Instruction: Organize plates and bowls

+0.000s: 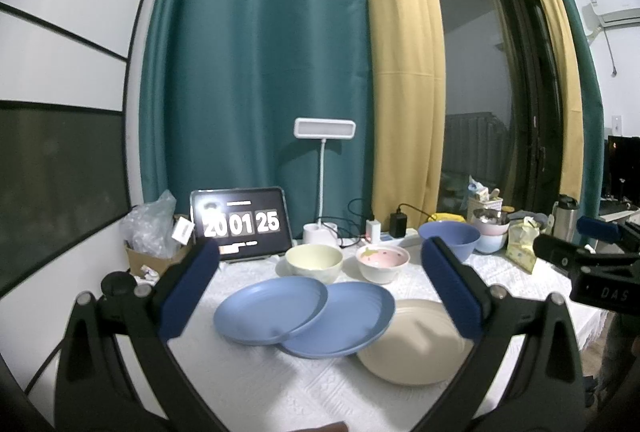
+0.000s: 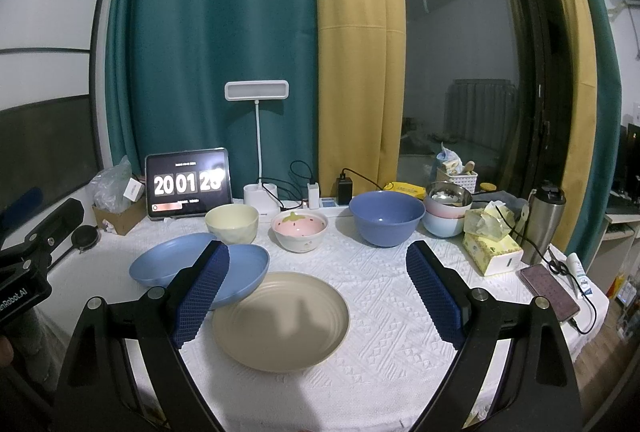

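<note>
The left tool (image 1: 320,288) hangs above the near edge of the desk (image 1: 280,384) with its blue-padded fingers (image 1: 188,292) spread wide and nothing between them. The right tool (image 2: 318,288) is likewise spread wide and holds nothing — its pads (image 2: 436,292) frame the cream plate from above.

Just beyond the left tool lie three plates in an overlapping row. The left blue plate (image 1: 272,310) rests with its right rim on top of the second blue plate (image 1: 352,324), and that one in turn overlaps the left rim of the cream plate (image 1: 412,344). In the right wrist view the cream plate (image 2: 282,320) sits flat on the white cloth, with the blue plates (image 2: 240,268) touching it at its upper left, partly hidden by the left finger.

Behind the plates stands a row of bowls, all upright: a pale yellow bowl (image 2: 232,224), a pink strawberry-patterned bowl (image 2: 299,230) just beside it, and a large blue bowl (image 2: 386,218) further right, apart from the other two. Right of that sits a stack of small bowls (image 2: 446,216) with a metal one on top.

Along the back edge are a tablet (image 2: 188,184) showing clock digits, a white desk lamp (image 2: 258,92), a power strip with chargers (image 2: 332,198) and a cardboard box with plastic bags (image 2: 116,200). On the right are a tissue box (image 2: 494,248), a steel flask (image 2: 544,224) and a phone (image 2: 550,292).
</note>
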The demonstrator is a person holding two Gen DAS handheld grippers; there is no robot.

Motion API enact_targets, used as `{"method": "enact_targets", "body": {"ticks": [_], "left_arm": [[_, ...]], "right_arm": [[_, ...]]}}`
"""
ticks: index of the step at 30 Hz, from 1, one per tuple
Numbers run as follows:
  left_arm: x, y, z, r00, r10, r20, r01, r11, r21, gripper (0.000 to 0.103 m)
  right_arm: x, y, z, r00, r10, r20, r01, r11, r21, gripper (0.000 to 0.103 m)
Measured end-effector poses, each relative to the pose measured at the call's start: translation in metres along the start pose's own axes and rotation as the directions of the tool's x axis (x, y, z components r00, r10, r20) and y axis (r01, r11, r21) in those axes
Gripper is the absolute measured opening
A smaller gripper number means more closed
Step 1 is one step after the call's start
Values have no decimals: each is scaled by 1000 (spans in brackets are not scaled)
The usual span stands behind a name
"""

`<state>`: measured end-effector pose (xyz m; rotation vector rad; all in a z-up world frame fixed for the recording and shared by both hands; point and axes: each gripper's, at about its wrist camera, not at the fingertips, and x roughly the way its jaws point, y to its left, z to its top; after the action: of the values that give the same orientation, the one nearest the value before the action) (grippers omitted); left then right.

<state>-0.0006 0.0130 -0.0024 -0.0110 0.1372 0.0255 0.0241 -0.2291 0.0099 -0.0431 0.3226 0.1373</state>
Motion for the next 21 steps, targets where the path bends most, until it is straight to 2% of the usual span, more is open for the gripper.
{"method": "enact_targets", "body": {"ticks": [21], "left_arm": [[3,3,-3,1000,7,-8,-8,1000,-24,102]], "right_arm": [[11,13,2,1000,18,-5,-18,1000,-16,93]]}}
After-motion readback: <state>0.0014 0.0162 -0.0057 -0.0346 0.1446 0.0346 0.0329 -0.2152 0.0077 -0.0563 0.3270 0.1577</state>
